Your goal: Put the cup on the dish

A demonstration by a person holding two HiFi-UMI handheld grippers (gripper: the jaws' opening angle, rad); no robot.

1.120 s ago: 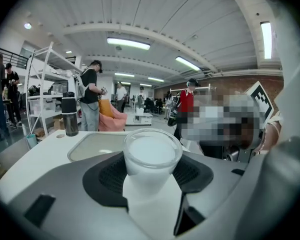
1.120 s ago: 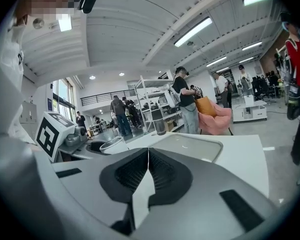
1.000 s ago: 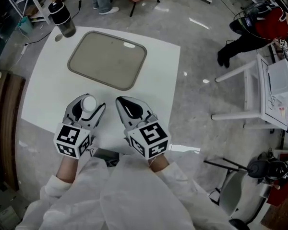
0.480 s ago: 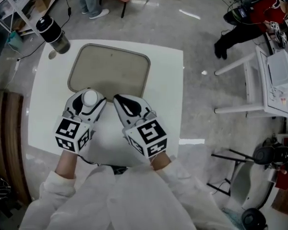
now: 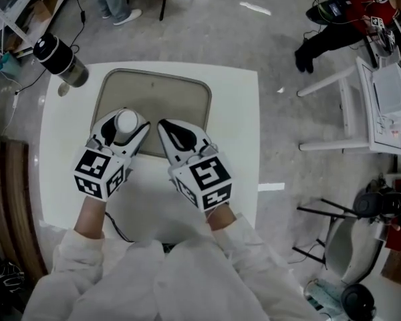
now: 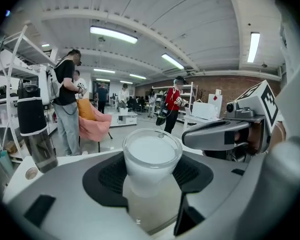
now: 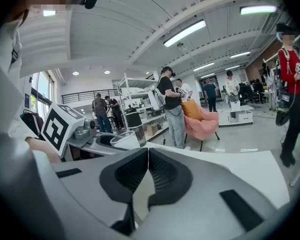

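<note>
A square white table (image 5: 235, 119) is seen from steeply above, and a shallow grey-beige rectangular tray with rounded corners (image 5: 170, 93) is set on its far half. The tray's far rim is placed near the table's far edge. A bare strip of table is left along the tray's right side, and a narrower one along its left. The inside of the tray is shown bare ahead of both grippers.

A dark bottle with a black lid (image 5: 57, 57) is stood at the far left corner, apart from the tray, with a small pale disc (image 5: 62, 89) just beside it.

A small frosted, translucent white cup (image 6: 152, 156), round-rimmed and upright, is clamped between the black ribbed pads of the left gripper (image 5: 127, 119). The cup is held above the tray's near left part, just past its near rim.

The right gripper (image 5: 164, 126) is held just beside the left; its jaws are pressed together at the tips, with nothing between them.
</note>
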